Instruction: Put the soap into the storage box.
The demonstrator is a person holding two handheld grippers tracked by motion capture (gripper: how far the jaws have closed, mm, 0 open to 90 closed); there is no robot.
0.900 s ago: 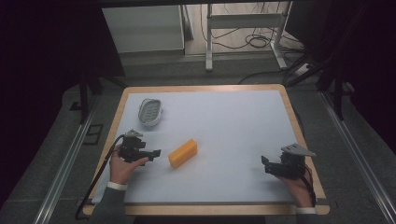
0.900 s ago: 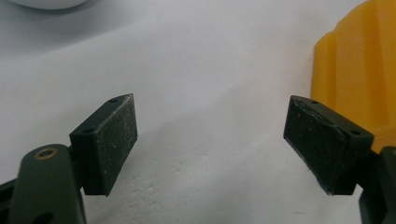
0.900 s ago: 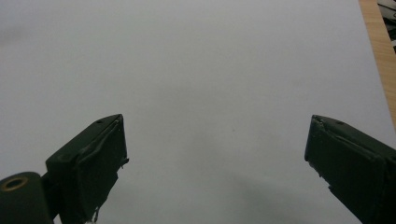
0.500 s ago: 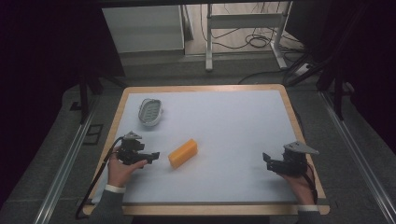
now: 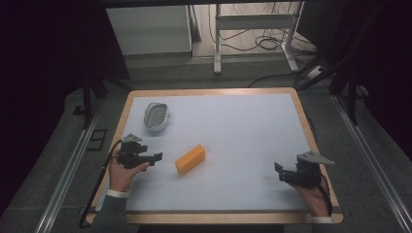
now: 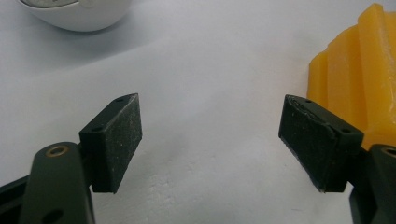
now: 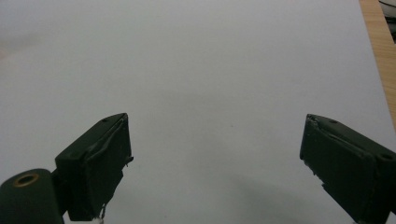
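Yellow block (image 5: 190, 159) just beside left tool (image 5: 156, 157), jaws apart, untouched

We can read no text, label, brand, number or sign anywhere. The yellow block (image 5: 190, 159), the white dish (image 5: 157, 116) and the table (image 5: 243, 126) all show plain, unmarked surfaces to us.

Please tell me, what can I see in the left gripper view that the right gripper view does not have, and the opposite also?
The left gripper view has the yellow block beside its right-hand pad, not between the jaws, and the bottom of a white dish at the top edge. The right gripper view has the wooden table edge along its right side. Both share the pale mat and two black pads standing wide apart with nothing between them.
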